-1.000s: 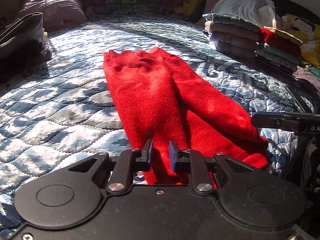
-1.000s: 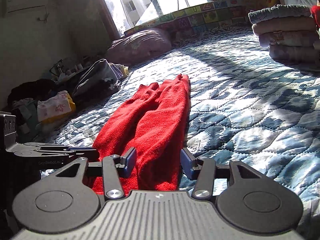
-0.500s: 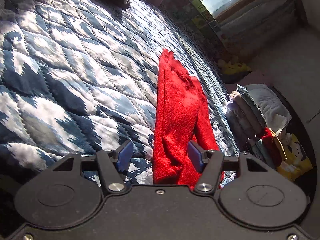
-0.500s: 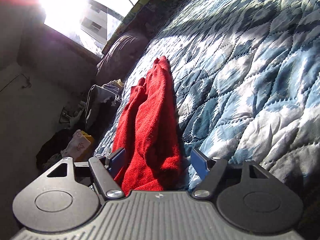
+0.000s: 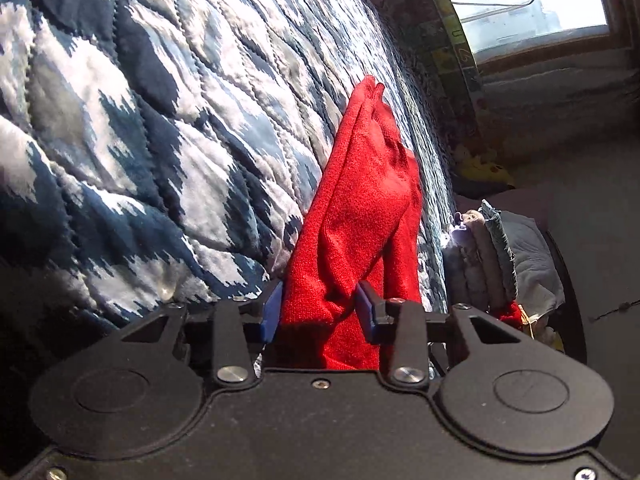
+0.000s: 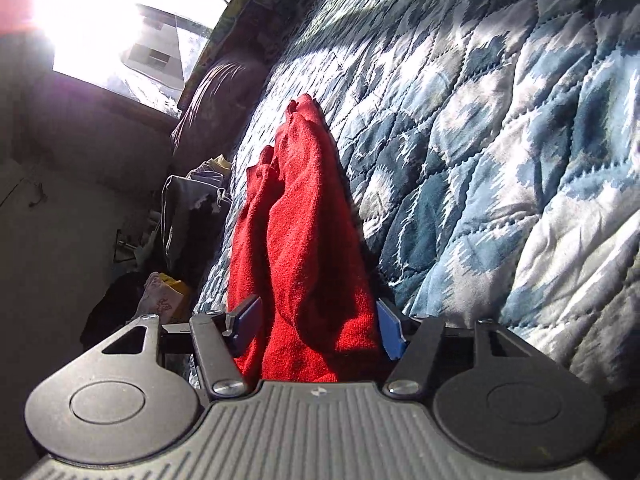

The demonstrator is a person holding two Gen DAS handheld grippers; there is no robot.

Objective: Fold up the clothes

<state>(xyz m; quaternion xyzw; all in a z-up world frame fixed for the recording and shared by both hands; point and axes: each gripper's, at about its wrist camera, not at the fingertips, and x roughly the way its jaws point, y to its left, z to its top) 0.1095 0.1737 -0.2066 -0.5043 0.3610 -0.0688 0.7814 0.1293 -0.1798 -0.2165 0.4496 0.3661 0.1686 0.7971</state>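
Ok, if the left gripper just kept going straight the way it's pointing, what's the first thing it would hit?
The red garment: its near end already sits between the open fingers of the left gripper, so it would push further into the cloth. Beyond that the blue quilt lies along the line, though depth is hard to judge.

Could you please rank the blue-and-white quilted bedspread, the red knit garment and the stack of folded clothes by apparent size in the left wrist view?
1. Blue-and-white quilted bedspread.
2. Red knit garment, though it lies nearer the camera.
3. Stack of folded clothes, farther off, so unsure.
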